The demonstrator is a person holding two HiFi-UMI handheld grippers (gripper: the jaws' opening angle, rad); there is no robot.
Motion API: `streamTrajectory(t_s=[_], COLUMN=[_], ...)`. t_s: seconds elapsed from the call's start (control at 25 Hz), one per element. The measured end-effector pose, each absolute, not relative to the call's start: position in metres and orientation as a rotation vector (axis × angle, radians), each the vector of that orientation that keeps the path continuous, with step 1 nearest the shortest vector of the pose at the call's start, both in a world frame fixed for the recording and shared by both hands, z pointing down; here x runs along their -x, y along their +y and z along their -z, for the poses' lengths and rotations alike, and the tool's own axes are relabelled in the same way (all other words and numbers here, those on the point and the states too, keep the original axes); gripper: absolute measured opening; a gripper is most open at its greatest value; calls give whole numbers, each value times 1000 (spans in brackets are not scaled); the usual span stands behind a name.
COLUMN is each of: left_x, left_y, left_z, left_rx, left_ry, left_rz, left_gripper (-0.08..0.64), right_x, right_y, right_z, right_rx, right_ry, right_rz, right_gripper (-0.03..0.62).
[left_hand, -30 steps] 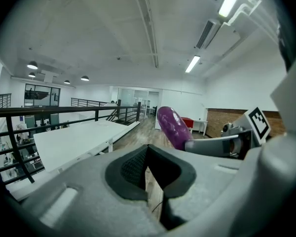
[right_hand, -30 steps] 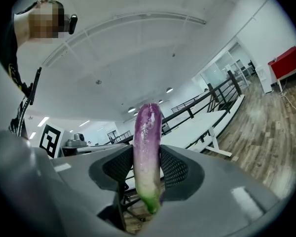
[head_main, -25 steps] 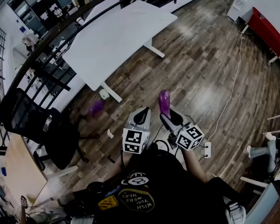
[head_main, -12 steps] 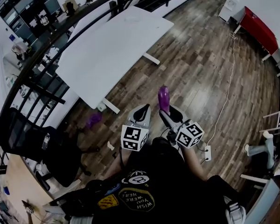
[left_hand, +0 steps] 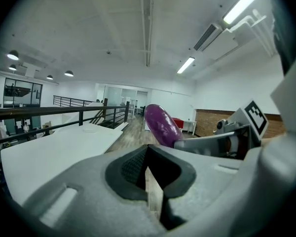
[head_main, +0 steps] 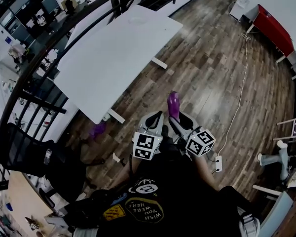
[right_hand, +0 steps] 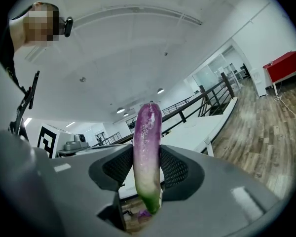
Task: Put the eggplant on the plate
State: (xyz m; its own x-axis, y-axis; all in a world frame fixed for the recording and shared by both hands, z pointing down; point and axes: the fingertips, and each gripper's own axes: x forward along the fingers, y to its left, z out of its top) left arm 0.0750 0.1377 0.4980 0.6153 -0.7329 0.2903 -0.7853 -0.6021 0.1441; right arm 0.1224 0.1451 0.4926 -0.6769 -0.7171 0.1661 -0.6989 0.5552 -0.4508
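My right gripper [head_main: 179,120] is shut on a purple eggplant [head_main: 173,105], which stands upright between the pads [right_hand: 175,169], green stem end down. The eggplant [right_hand: 147,147] fills the gap of the right gripper [right_hand: 147,174]. My left gripper [head_main: 154,118] is beside it on the left, jaws closed together with nothing in them. In the left gripper view, that gripper [left_hand: 150,174] shows only a thin slit, and the eggplant [left_hand: 161,124] rises to its right. A pale round plate [left_hand: 90,129] lies far back on the white table [head_main: 113,53], well ahead of both grippers.
A black railing [head_main: 64,31] runs behind the table. A black office chair [head_main: 34,154] stands at the left, with a small purple object [head_main: 97,130] on the wooden floor near the table leg. A white cable leads to a power strip [head_main: 218,163]. A red cabinet [head_main: 276,31] stands at the far right.
The person has walked forward: the table has come nearer. Both grippers have kept side by side in front of the body, the eggplant still gripped upright.
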Motion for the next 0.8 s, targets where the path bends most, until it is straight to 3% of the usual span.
streamTrajectory(t_s=[0.8], left_x=[-108], left_y=[-90], left_z=[-486], left_rx=[-2463], left_ry=[-1476], left_rz=[-295], left_gripper=[5], right_x=[-161], right_y=[-78], right_z=[-490], right_rx=[986], right_ry=[2847], right_rz=[786], right_gripper=[176])
